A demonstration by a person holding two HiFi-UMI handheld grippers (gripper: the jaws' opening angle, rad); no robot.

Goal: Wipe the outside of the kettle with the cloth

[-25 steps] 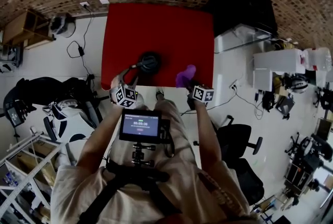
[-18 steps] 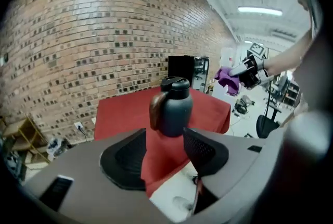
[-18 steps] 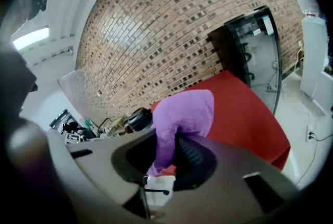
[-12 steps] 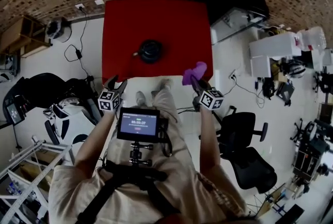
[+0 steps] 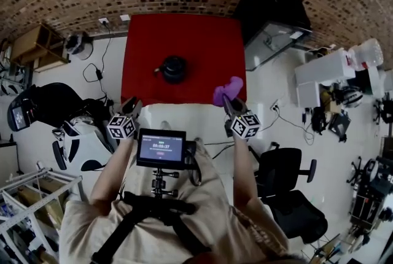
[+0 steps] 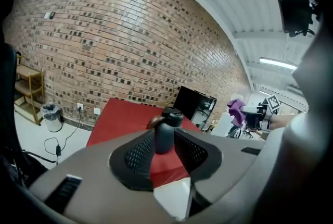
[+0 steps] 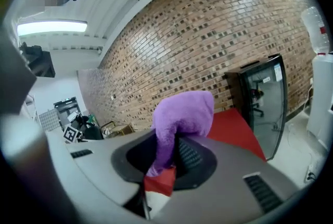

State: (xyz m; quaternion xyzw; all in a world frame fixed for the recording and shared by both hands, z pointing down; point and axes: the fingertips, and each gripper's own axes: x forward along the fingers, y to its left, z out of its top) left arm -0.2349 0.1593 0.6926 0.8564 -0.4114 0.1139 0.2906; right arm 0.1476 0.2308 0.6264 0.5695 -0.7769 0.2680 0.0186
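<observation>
The red table (image 5: 141, 42) fills the middle of the head view, with the dark kettle (image 5: 174, 68) standing upright on it, nearer the front edge than the back and with bare cloth-red surface all round it. The purple cloth (image 5: 228, 89) is not on the kettle: it is bunched and pinched in the right tongs (image 5: 228, 100), with a rounded wad standing up above the tips. The left tongs (image 5: 131, 105) are closing with nothing between them; the kettle only shows far off through their gap.

The step in hand looks like the approach. To do it well, I would steady the kettle by its handle or lid with the left tongs first, then bring the thick wad, not the tips, flat against the wall and sweep around it.

Both tongs are held off the table near its front corners, well apart, pointing forward and slightly down toward the kettle.
</observation>
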